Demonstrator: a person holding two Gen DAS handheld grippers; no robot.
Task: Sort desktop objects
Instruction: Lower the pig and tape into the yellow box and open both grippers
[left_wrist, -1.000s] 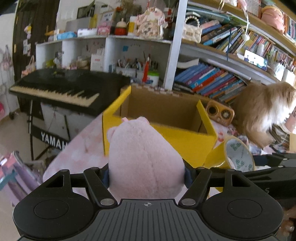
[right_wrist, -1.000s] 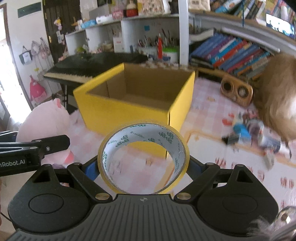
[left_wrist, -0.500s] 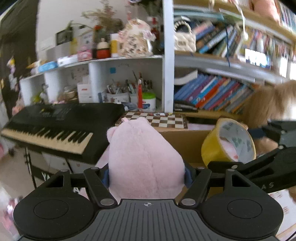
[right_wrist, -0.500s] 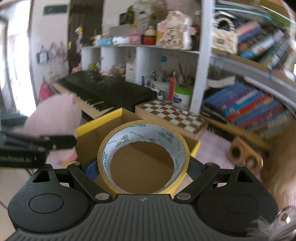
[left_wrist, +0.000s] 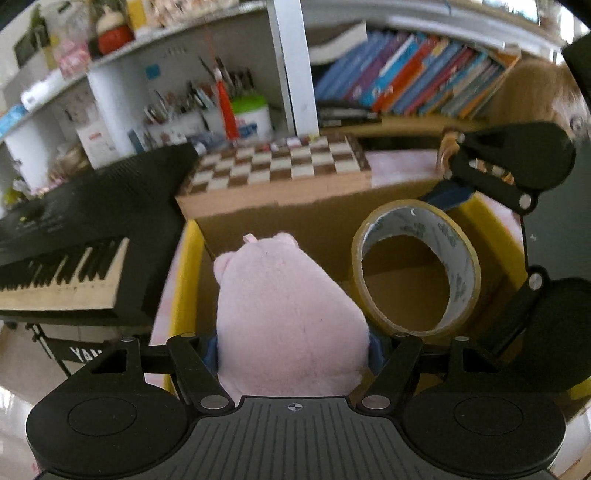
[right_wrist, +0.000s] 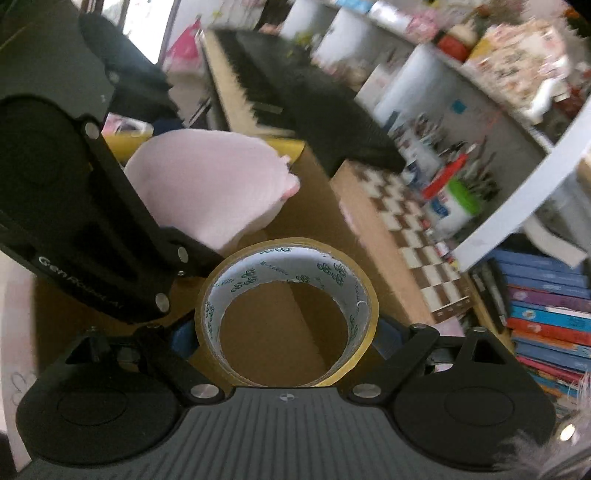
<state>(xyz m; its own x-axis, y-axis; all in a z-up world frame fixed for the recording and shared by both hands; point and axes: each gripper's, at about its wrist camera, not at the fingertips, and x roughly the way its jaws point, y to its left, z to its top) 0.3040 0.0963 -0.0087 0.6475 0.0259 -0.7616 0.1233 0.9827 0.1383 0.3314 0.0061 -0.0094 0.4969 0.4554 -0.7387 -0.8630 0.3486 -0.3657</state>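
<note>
My left gripper (left_wrist: 293, 350) is shut on a pink plush toy (left_wrist: 284, 317) and holds it over the open yellow cardboard box (left_wrist: 184, 280). My right gripper (right_wrist: 286, 332) is shut on a roll of yellowish tape (right_wrist: 288, 314) and holds it over the same box (right_wrist: 284, 146), close beside the plush (right_wrist: 210, 192). In the left wrist view the tape roll (left_wrist: 415, 267) and the right gripper (left_wrist: 517, 258) hang just right of the plush. The box's brown inside shows under both.
A chessboard (left_wrist: 280, 166) lies just behind the box. A black keyboard piano (left_wrist: 74, 236) stands to the left. White shelves with pens and jars (left_wrist: 229, 107) and a row of books (left_wrist: 406, 81) stand behind. A furry cat (left_wrist: 546, 92) is at the far right.
Both grippers have moved forward and tilted down, from in front of the box to over its opening. The plush and the tape stay held and have come close together.
</note>
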